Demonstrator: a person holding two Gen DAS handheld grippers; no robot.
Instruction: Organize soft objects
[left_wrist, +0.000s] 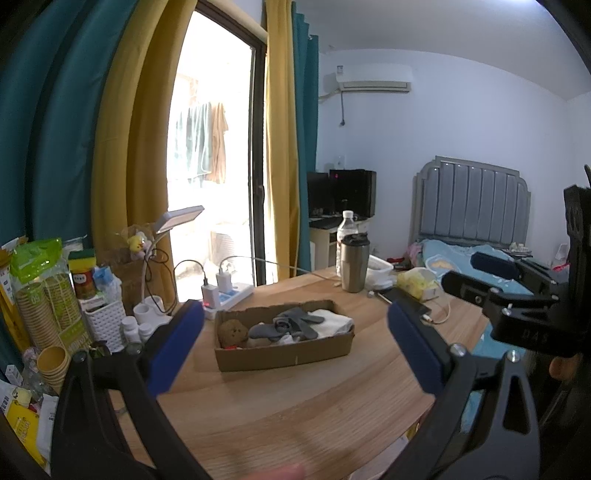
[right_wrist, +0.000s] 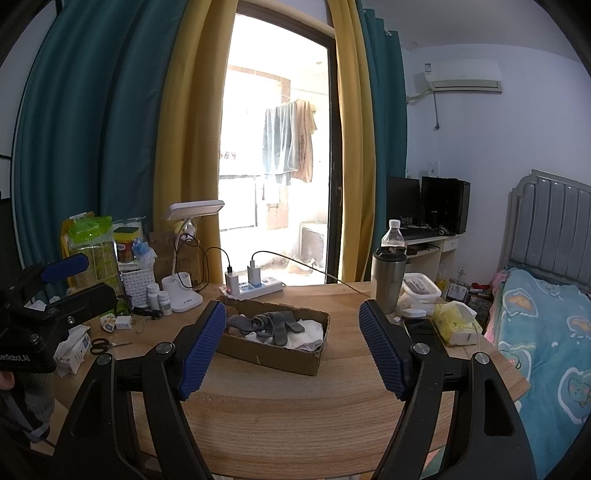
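A shallow cardboard box (left_wrist: 284, 356) sits on the wooden table (left_wrist: 295, 413). It holds a brown plush toy (left_wrist: 232, 332), grey socks (left_wrist: 291, 324) and a white cloth (left_wrist: 332, 322). The box (right_wrist: 273, 357) with the grey socks (right_wrist: 273, 325) and white cloth (right_wrist: 306, 336) also shows in the right wrist view. My left gripper (left_wrist: 295, 343) is open and empty, held above the table in front of the box. My right gripper (right_wrist: 291, 350) is open and empty, also in front of the box. The right gripper's body (left_wrist: 517, 295) shows at the right of the left wrist view.
A power strip (right_wrist: 255, 287), desk lamp (right_wrist: 188, 258), pill bottles (right_wrist: 162, 300), scissors (right_wrist: 101, 346) and snack packs (right_wrist: 88, 247) crowd the table's left. A steel tumbler (right_wrist: 388, 278), water bottle (right_wrist: 393, 236), phone (right_wrist: 421, 328) and yellow tissue pack (right_wrist: 456, 321) stand right. A bed (right_wrist: 546, 332) lies beyond.
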